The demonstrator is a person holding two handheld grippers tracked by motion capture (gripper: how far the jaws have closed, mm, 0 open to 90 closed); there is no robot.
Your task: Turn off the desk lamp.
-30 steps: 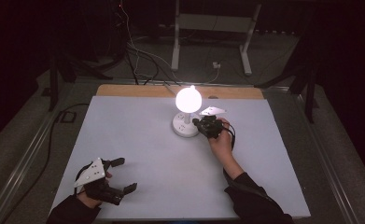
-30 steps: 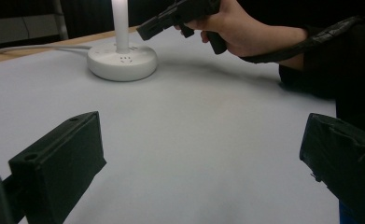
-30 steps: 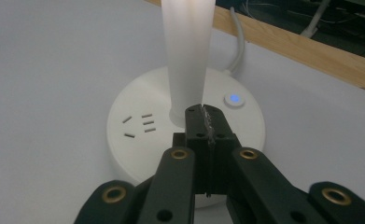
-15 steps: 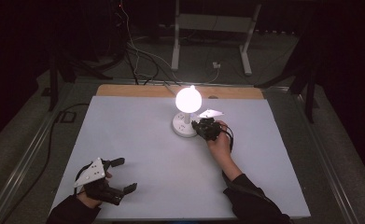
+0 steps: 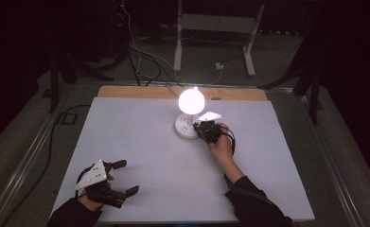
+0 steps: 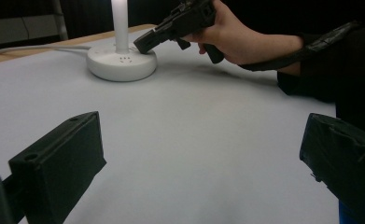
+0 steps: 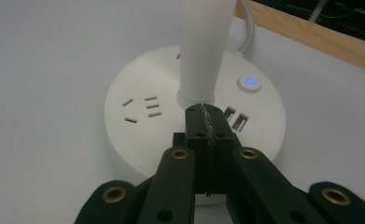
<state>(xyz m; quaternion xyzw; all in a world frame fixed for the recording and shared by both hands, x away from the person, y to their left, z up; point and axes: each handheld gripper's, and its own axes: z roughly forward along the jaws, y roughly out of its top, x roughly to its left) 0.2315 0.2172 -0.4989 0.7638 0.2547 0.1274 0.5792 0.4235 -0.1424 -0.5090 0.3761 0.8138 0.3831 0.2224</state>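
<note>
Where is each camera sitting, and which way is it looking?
High view: above the person's side of the table, looking forward and down at the lit lamp; both forearms, left gripper and right gripper show.
Left gripper view: on the left gripper, low, looking across the table; its open jaws show.
Right gripper view: on the right gripper, looking down at the lamp base; its shut jaws show.
Shared: the left gripper view and the high view both show the right gripper at the lamp base.
</note>
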